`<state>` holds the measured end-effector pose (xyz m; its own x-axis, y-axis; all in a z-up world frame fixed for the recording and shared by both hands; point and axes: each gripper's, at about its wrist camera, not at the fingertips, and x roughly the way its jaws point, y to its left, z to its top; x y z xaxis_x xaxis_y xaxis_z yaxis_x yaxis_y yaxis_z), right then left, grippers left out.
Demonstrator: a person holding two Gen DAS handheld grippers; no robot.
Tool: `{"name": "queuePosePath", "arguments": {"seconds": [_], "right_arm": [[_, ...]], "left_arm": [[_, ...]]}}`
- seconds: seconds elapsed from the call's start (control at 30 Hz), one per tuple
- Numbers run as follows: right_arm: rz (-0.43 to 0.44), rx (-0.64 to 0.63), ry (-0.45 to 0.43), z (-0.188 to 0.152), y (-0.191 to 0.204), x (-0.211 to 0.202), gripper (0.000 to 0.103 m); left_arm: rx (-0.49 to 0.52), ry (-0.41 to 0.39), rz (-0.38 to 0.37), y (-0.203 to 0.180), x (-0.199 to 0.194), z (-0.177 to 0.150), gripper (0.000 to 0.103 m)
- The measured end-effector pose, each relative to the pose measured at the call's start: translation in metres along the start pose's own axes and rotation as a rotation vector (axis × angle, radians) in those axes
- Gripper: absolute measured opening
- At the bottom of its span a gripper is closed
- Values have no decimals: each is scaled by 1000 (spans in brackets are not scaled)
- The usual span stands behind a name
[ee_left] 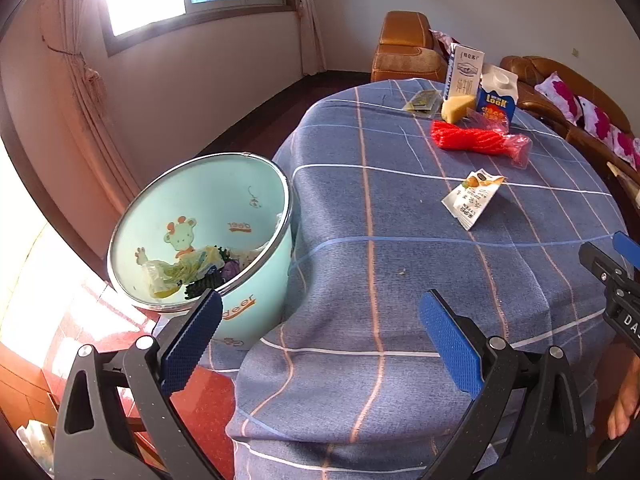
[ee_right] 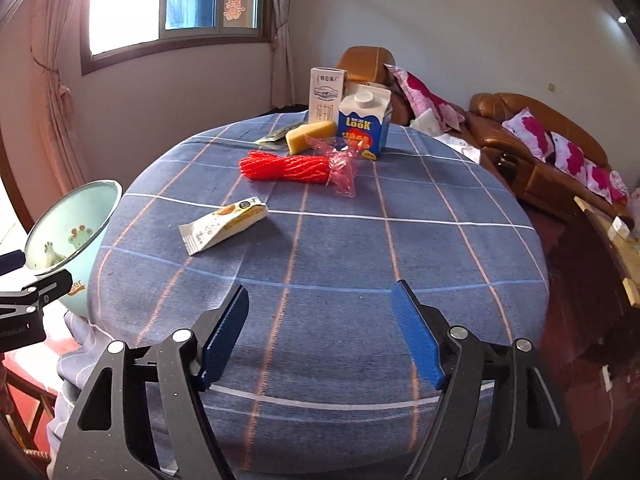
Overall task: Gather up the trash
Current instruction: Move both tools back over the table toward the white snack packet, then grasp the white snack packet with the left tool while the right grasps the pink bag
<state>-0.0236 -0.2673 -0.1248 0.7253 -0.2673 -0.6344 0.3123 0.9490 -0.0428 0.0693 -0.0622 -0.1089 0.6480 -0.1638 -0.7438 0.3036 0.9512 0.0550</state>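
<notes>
A round table under a blue checked cloth [ee_left: 400, 208] [ee_right: 340, 248] carries the litter. A white snack wrapper [ee_left: 472, 196] [ee_right: 224, 226] lies nearest. Farther back lie a red mesh net [ee_left: 472, 138] [ee_right: 286, 168] with a pink plastic bag [ee_right: 340, 168], a yellow sponge wedge [ee_left: 456, 107] [ee_right: 310, 135], a blue carton [ee_left: 497, 94] [ee_right: 364, 122], a white carton [ee_left: 463, 72] [ee_right: 326, 94] and a dark sachet [ee_left: 420, 101]. A mint bin [ee_left: 240, 308] [ee_right: 86, 208] holding scraps stands left of the table. My left gripper [ee_left: 320, 320] is open over the table's near edge beside the bin. My right gripper [ee_right: 320, 312] is open above bare cloth, empty.
Brown leather sofas [ee_right: 532, 144] with pink-flowered cushions [ee_right: 560, 152] stand behind and right of the table. A window [ee_right: 180, 0] with curtains is at the back left. A person's bare foot [ee_left: 624, 404] rests on the red floor at the right. A wooden piece [ee_right: 616, 240] sits far right.
</notes>
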Motion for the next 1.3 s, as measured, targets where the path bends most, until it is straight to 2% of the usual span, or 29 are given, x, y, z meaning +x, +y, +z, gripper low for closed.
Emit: {"name": "queuePosePath", "arguments": {"seconds": [0.2,0.47,0.6,0.7,0.83,0.93,0.97,1.03,1.13,1.3], "right_arm": [[-10,35,17,2,-15,10,61],[-47,80,25,11,-40,21,60],[-74,99,48,13,-58,30,51],[-88,122,65,15,-72,36,51],[-81,142,77,26,-84,46,51],[-80,138,74,36,-88,53,51],[-79,137,72,39,-89,55,51],[-73,132,74,42,-89,60,51],[-53,140,88,49,-91,69,51],[-2,161,77,75,-92,81,51]], "left_arm": [[66,-16,-43,-21,5,13,96],[173,-56,-170,-69,28,50,93],[207,-25,-213,-91,50,64,87],[231,-3,-217,-105,65,69,86],[263,37,-220,-117,83,73,73],[235,95,-254,-118,96,74,48],[224,88,-257,-117,97,76,47],[215,87,-267,-117,98,78,36],[182,88,-275,-114,100,83,34],[147,29,-219,-101,90,100,32]]}}
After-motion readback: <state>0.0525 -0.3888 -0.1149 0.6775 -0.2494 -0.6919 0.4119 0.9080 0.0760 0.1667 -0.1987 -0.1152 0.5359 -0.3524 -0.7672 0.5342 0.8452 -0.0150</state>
